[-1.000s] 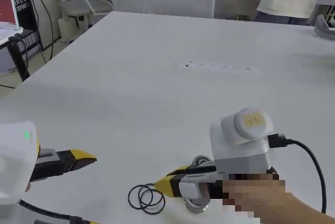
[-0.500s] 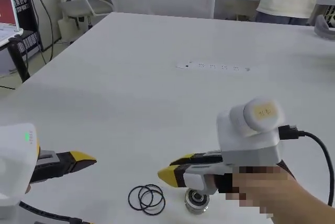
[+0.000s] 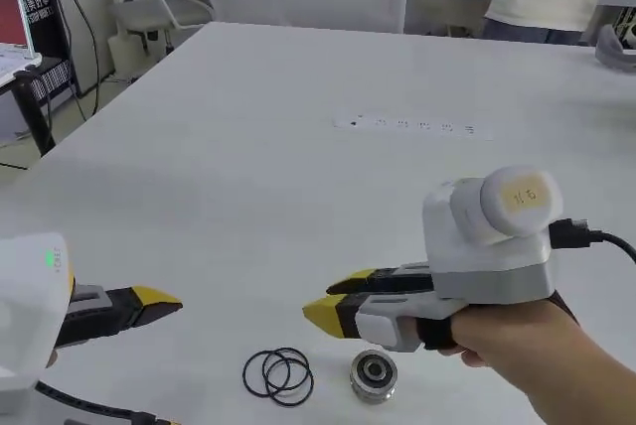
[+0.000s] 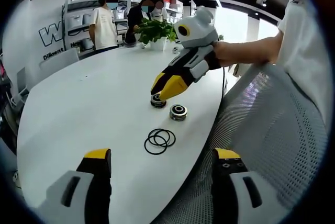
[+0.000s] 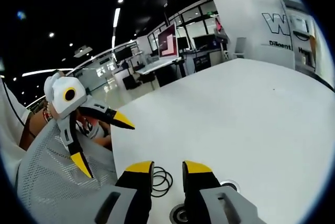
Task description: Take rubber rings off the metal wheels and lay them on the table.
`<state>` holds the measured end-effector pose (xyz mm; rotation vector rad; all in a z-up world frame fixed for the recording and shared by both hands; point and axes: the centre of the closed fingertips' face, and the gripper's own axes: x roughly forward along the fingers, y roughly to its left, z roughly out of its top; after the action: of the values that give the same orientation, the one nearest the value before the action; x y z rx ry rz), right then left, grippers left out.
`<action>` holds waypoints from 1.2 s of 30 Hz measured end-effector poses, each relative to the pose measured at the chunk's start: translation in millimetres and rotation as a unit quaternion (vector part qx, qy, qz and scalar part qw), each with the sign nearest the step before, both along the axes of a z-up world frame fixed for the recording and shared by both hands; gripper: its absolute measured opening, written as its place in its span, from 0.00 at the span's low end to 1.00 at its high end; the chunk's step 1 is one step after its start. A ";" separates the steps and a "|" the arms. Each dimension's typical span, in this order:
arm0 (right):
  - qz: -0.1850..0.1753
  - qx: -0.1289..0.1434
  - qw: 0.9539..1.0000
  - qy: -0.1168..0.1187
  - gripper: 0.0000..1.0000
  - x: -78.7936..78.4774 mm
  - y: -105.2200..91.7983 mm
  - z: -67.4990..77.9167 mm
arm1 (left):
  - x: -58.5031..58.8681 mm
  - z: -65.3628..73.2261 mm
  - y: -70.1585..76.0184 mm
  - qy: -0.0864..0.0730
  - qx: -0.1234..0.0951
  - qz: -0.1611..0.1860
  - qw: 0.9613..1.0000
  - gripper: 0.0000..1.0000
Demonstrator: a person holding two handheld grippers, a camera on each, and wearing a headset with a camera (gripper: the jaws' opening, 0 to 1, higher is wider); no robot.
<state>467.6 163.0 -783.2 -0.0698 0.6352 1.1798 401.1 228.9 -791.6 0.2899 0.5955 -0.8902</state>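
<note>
Rubber rings [image 3: 279, 375] lie flat near the surface's [image 3: 248, 147] near edge, just beside a metal wheel [image 3: 374, 375]; right claw [image 3: 325, 302] hovers above, narrowly parted, empty; left claw [image 4: 162, 154] gapes wide, straddling that edge; broad surface extends beyond.

Two metal wheels [image 4: 157, 102] [image 4: 178, 112] were counted; three rubber rings [image 4: 159, 140] were counted, overlapped in one cluster; one left gripper [image 4: 162, 156] and one right gripper [image 5: 167, 167] were recorded.

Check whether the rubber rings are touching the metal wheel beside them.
Apart. The head view shows bare table between the rubber rings and the metal wheel.
</note>
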 end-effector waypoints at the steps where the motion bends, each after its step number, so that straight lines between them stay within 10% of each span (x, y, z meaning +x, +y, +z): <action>1: -0.001 0.002 1.000 -0.001 0.19 0.4 -0.2 1.3 | 0.0 0.0 0.0 0.000 0.000 0.000 1.000 0.77; 36: 0.010 -0.015 0.998 -0.057 0.32 11.0 -20.8 18.8 | -2.4 -1.2 -0.3 0.005 0.002 -0.003 1.000 0.77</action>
<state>478.6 142.2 -764.4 -0.1682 0.5517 1.1769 398.7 228.6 -792.8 0.2917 0.6062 -0.8955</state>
